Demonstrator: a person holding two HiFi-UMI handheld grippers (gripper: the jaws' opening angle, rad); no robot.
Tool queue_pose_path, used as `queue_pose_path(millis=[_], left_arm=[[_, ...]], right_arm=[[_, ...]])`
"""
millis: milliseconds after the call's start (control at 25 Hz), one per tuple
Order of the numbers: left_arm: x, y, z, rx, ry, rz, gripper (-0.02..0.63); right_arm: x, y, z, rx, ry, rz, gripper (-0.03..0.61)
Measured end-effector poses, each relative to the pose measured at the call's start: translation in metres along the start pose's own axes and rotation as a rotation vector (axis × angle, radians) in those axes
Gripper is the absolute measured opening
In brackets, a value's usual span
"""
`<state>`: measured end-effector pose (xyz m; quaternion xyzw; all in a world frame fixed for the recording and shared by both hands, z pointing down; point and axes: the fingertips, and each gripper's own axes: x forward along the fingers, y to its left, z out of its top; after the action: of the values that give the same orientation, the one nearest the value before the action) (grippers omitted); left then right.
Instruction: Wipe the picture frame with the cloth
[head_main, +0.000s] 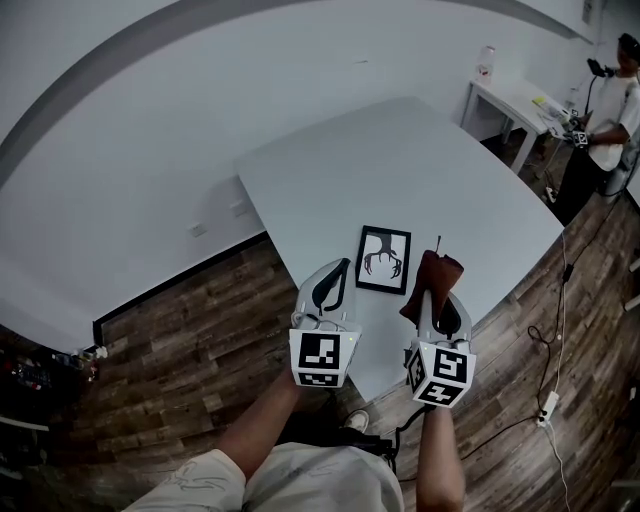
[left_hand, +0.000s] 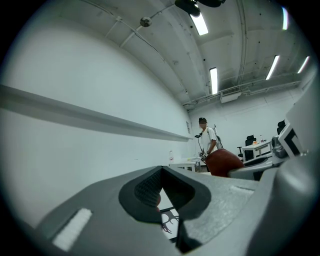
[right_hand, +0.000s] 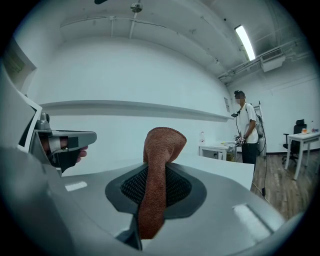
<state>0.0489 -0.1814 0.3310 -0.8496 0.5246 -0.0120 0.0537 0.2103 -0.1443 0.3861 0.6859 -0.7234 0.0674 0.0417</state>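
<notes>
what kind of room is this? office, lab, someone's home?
Probably an office or lab workspace, not a home: a plain white table and a second table by the wall, ceiling strip lights, a power strip with cables on the wood-look floor, and another person standing with equipment.

No legible words, numbers or brand marks in any view. Marker cube (head_main: 323, 359) of the left gripper (head_main: 345, 266), and its counterpart on the right gripper (head_main: 436, 300): black-and-white square codes only. Picture frame (head_main: 383, 259): a black branching drawing, unlettered.
</notes>
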Motion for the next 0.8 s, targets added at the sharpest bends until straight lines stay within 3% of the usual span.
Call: queue_pose_path(millis=[520,800], left_arm=[[0.066,0.025,-0.049,-0.02,0.069,-0.031,0.0],[0.084,0.045,-0.072,-0.032,0.092,-0.024,0.0]], right_arm=[[0.082,-0.003,-0.032,-0.009,0.109,-0.021,0.092],[0.15,0.011,-0.08,0.018,0.26,0.034,0.092]])
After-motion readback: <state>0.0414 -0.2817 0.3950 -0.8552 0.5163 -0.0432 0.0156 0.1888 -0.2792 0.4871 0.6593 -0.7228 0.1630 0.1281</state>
